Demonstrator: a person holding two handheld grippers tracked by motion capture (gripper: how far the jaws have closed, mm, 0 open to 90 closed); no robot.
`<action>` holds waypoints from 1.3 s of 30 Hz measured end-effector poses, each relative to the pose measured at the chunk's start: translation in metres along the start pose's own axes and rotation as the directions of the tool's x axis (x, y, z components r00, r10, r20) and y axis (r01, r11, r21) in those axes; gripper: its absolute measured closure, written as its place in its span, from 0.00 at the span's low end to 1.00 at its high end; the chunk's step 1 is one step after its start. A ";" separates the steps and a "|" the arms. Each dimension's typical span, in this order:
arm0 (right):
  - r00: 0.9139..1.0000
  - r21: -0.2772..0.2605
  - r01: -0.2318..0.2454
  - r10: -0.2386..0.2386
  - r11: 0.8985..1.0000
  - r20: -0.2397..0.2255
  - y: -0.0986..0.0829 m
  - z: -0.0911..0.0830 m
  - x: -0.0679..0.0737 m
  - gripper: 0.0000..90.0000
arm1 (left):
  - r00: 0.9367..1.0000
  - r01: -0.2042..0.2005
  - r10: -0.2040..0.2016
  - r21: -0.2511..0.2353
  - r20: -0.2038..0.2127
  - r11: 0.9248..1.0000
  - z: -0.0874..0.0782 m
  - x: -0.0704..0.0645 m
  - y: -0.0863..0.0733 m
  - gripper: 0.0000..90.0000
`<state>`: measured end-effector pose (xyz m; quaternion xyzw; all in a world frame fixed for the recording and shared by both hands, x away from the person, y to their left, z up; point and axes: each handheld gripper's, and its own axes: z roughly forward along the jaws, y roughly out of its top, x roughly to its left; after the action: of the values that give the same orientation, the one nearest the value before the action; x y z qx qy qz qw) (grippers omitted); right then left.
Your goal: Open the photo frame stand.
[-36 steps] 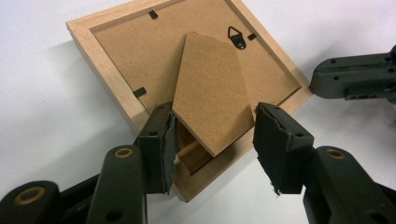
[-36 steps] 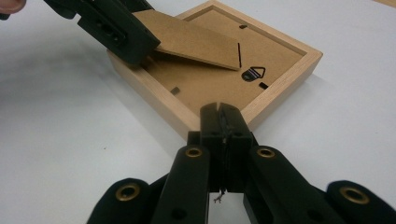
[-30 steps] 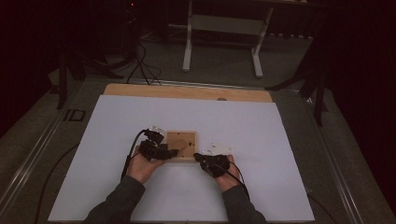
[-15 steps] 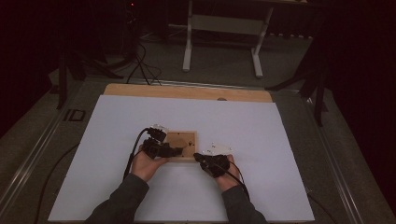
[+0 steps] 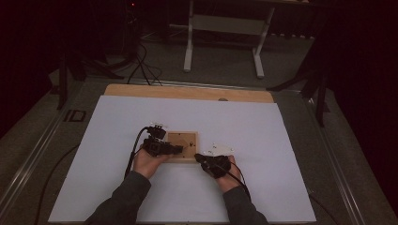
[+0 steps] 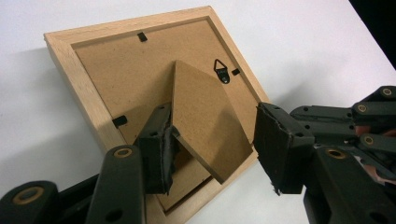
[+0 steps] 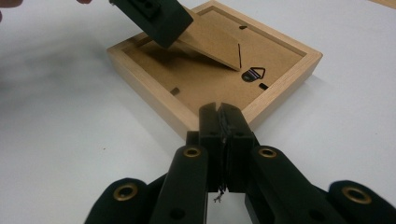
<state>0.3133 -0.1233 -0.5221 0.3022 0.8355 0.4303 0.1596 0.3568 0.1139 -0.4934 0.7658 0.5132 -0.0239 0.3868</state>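
Observation:
A light wooden picture frame (image 5: pixel 187 138) lies face down on the white table cover. Its brown backboard (image 6: pixel 121 79) carries a small metal hanger (image 6: pixel 222 71) and a cardboard stand flap (image 6: pixel 205 112) that is lifted off the board. My left gripper (image 6: pixel 217 144) is open with the flap between its jaws, and the flap's edge rests against the left-hand jaw. In the high view the left gripper (image 5: pixel 164 147) reaches over the frame from its left. My right gripper (image 7: pixel 222 116) is shut with nothing in it, its tips just short of the frame's rim (image 7: pixel 149 93).
The white cover (image 5: pixel 263 136) spreads wide around the frame, with a strip of wooden tabletop (image 5: pixel 187 92) at its far edge. Beyond the table stand a white metal stand (image 5: pixel 225 23) and floor cables (image 5: pixel 141 65) in a dark room.
The left gripper has edged slightly to the right over the frame. The right hand has stayed where it was.

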 end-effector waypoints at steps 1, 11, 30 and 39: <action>1.000 0.000 0.000 0.000 1.000 0.000 0.000 0.000 0.000 0.98 | 1.000 0.002 -0.002 0.001 0.003 1.000 0.000 0.000 0.001 0.56; 1.000 0.000 0.000 0.000 1.000 0.000 0.000 0.000 0.000 0.98 | 0.999 0.037 -0.038 0.012 0.033 0.999 0.003 0.004 0.004 0.61; 1.000 -0.001 0.001 -0.001 1.000 -0.001 0.000 0.000 0.000 0.96 | 0.998 0.063 -0.064 0.019 0.026 0.998 0.004 0.007 0.006 0.65; 1.000 0.014 0.021 -0.020 1.000 -0.008 0.002 0.000 0.002 0.85 | 1.000 0.001 -0.001 0.003 0.000 1.000 0.000 -0.001 0.004 0.65</action>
<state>0.3127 -0.1211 -0.5205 0.2931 0.8421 0.4239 0.1588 0.3595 0.1126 -0.4910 0.7660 0.5135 -0.0250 0.3859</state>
